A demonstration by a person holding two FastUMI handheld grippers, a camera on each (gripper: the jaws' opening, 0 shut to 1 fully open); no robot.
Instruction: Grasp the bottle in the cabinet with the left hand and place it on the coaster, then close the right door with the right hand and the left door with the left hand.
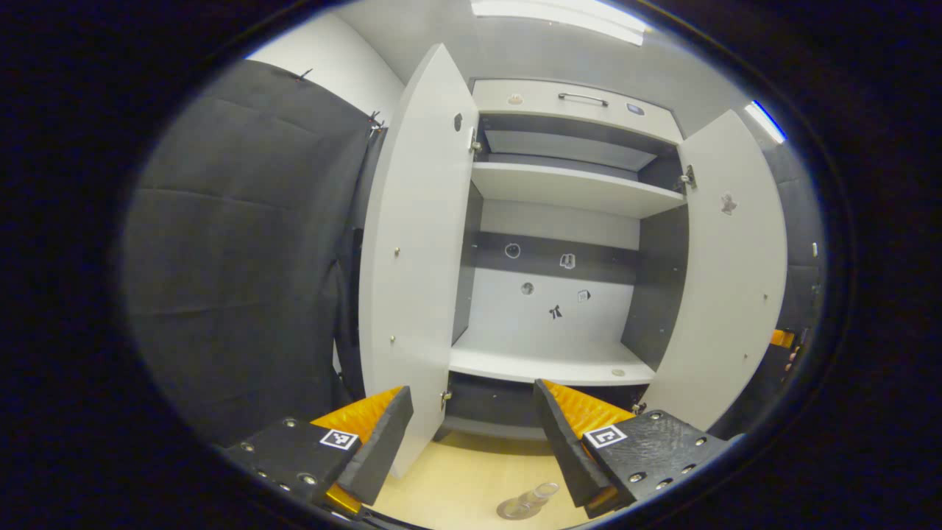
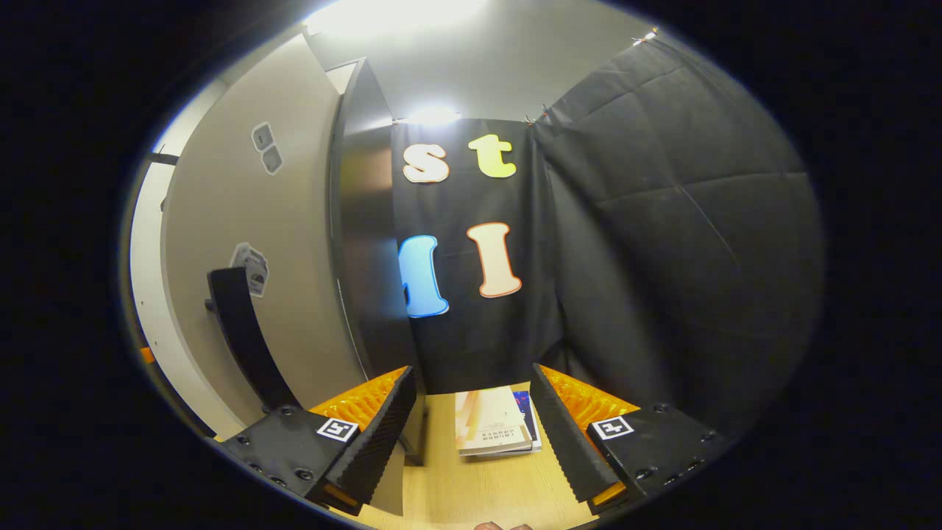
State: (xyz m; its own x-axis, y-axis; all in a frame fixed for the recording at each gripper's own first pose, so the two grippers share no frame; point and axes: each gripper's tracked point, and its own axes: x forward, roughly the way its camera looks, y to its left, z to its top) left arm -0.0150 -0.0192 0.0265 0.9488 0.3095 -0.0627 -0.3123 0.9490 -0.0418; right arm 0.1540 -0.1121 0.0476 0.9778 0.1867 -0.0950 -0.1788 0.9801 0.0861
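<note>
Left gripper view, nearest: left gripper (image 1: pixel 471 434) with fingers spread wide, nothing between them, held above a pale wooden tabletop (image 1: pixel 471 478). Just beyond, low at the near edge: clear bottle (image 1: pixel 536 496) standing on a round coaster (image 1: pixel 515 509), apart from both fingers. Farther: cabinet (image 1: pixel 559 221) with left door (image 1: pixel 416 243) and right door (image 1: pixel 728 272) both swung open; lower shelf (image 1: pixel 544 361) and upper shelf (image 1: pixel 574 188) bare of bottles, small stickers (image 1: pixel 556 311) on the back panel. Right gripper view, nearest: right gripper (image 2: pixel 471 434) likewise spread, grasping nothing. Beyond, between its fingers: stacked books (image 2: pixel 493 430) on the table. Left and farther: open door panel with dark handle (image 2: pixel 243 331).
</note>
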